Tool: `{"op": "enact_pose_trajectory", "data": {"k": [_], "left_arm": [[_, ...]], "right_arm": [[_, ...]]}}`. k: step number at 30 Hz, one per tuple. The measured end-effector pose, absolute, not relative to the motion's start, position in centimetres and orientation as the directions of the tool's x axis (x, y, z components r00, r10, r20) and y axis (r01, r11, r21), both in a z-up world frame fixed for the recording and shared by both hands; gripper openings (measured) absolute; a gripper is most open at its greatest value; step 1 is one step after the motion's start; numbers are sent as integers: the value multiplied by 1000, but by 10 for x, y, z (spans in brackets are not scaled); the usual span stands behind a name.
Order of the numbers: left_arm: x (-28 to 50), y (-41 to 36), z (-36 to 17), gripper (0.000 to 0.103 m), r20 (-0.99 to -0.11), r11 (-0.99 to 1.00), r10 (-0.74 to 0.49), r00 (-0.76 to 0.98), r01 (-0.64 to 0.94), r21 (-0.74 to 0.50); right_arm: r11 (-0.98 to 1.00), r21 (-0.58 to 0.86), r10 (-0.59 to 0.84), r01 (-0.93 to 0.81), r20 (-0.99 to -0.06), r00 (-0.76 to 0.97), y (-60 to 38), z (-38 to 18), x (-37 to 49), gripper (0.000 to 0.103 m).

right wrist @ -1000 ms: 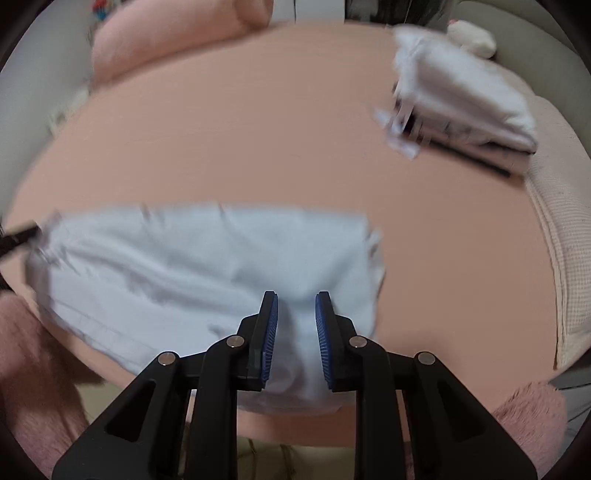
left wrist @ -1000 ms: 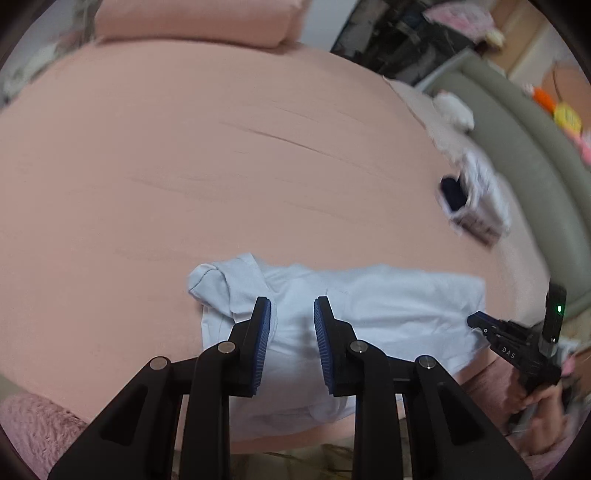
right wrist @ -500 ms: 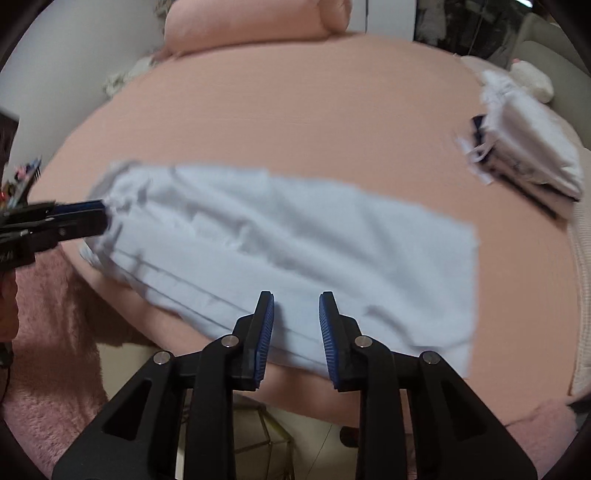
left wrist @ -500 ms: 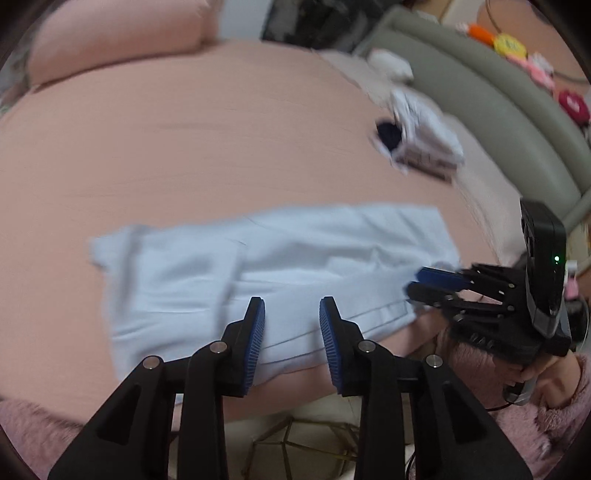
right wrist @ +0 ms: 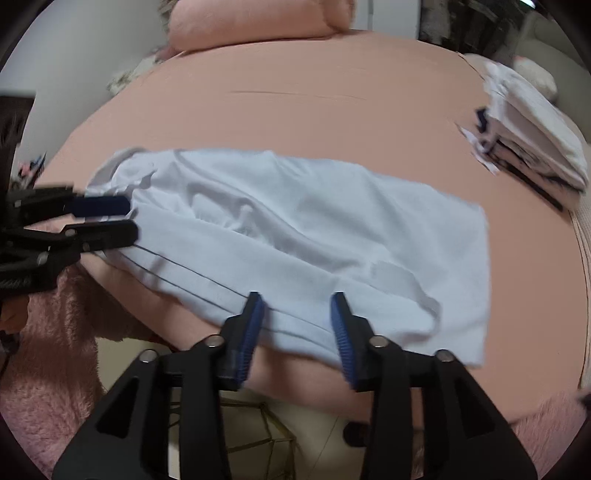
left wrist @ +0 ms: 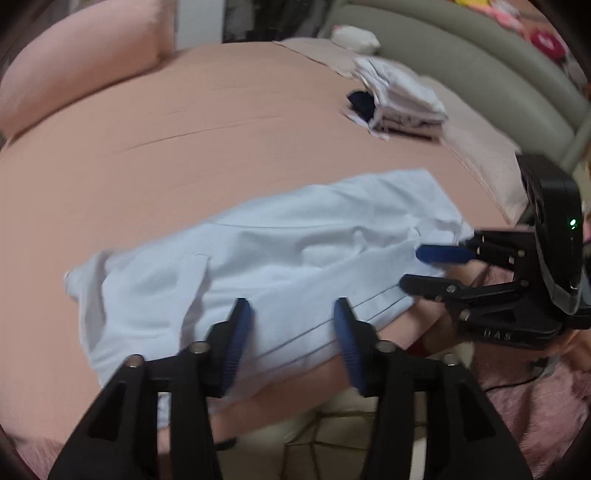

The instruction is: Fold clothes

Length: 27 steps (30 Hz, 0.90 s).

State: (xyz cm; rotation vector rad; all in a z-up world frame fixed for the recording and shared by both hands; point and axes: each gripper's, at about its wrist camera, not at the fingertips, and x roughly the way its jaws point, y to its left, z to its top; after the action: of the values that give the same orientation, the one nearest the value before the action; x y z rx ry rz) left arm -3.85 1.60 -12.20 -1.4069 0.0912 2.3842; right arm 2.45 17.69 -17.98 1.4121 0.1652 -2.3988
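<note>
A light blue shirt (left wrist: 295, 258) lies spread along the front edge of the pink bed (left wrist: 184, 147), with its near hem hanging a little over the edge. My left gripper (left wrist: 288, 325) is open just above that hem, with nothing clamped. My right gripper (left wrist: 421, 269) shows at the shirt's right end, also open, its upper blue pad over the cloth edge. In the right wrist view the shirt (right wrist: 314, 229) fills the middle. There my right gripper (right wrist: 297, 306) is open over the near hem. My left gripper (right wrist: 125, 218) reaches in from the left at the collar end.
A stack of folded clothes (left wrist: 399, 99) (right wrist: 532, 136) sits at the back right of the bed. A pink pillow (left wrist: 81, 62) (right wrist: 258, 18) lies at the far side. A grey-green padded rail (left wrist: 480, 62) borders the right. Pink fluffy rug (right wrist: 44, 350) and a gold wire frame (right wrist: 258, 424) lie below.
Both grippers' fingers have spread wider. Both views have swung, so each gripper now shows at one end of the shirt, and the shirt lies more stretched out along the edge.
</note>
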Motion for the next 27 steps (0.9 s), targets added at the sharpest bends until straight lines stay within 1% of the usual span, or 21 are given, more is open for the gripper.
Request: {"op": "enact_pose_trajectory", "data": {"k": [3,4,5,6,7,8,11,15,17,19,20,21,22,24,25,26,27], "left_arm": [[-35,19,-132,49,-878,-926,252,-406,-365,-97],[-35,25,-136,36,-885,-923,228,-405,-379,-64],[-35,31,-139,6,-888,-922,210,-408,-386,-41],[-34,32,-138,3,-888,-922,211,-409,-384,-43],[-34,31,-135,3,-881,-925,222,-418,-375,-55],[-33,28,-132,3,-873,-928,232,-429,-366,-66],[-28,20,-121,3,-853,-933,273,-445,-340,-121],[-18,15,-110,3,-836,-931,311,-453,-322,-171],[-17,8,-112,3,-833,-931,321,-450,-310,-191],[-20,6,-114,3,-831,-931,331,-447,-300,-210],[-21,6,-115,3,-834,-930,333,-441,-301,-213],[-21,6,-117,3,-837,-929,333,-434,-303,-213],[-21,7,-118,4,-841,-928,333,-427,-304,-213],[-27,12,-132,5,-882,-935,299,-364,-298,-193],[-27,10,-139,5,-896,-936,296,-330,-289,-203],[-27,8,-144,5,-907,-936,299,-296,-278,-217],[-28,5,-150,5,-917,-936,301,-262,-267,-231]], "right_arm": [[-930,59,-226,363,-871,-436,168,-184,20,46],[-930,60,-228,364,-868,-441,169,-185,21,46],[-930,54,-225,365,-867,-445,170,-186,22,43],[-930,47,-219,366,-868,-445,171,-186,22,24],[-929,53,-222,366,-873,-435,173,-185,23,11],[-929,68,-232,364,-874,-428,175,-184,25,5],[-926,143,-291,350,-861,-418,187,-173,30,2],[-934,126,-266,336,-871,-413,191,-168,38,2],[-936,144,-276,321,-866,-417,196,-163,37,3],[-928,189,-321,321,-844,-430,196,-157,32,8],[-919,196,-338,343,-840,-425,189,-156,29,25],[-908,203,-355,366,-835,-419,182,-156,27,49],[-901,192,-359,389,-833,-421,174,-156,25,55],[-901,135,-323,412,-843,-430,162,-163,19,54],[-907,123,-298,404,-863,-407,160,-170,13,53],[-912,111,-273,396,-883,-382,159,-178,6,41],[-918,98,-246,385,-900,-359,160,-186,2,25]]}}
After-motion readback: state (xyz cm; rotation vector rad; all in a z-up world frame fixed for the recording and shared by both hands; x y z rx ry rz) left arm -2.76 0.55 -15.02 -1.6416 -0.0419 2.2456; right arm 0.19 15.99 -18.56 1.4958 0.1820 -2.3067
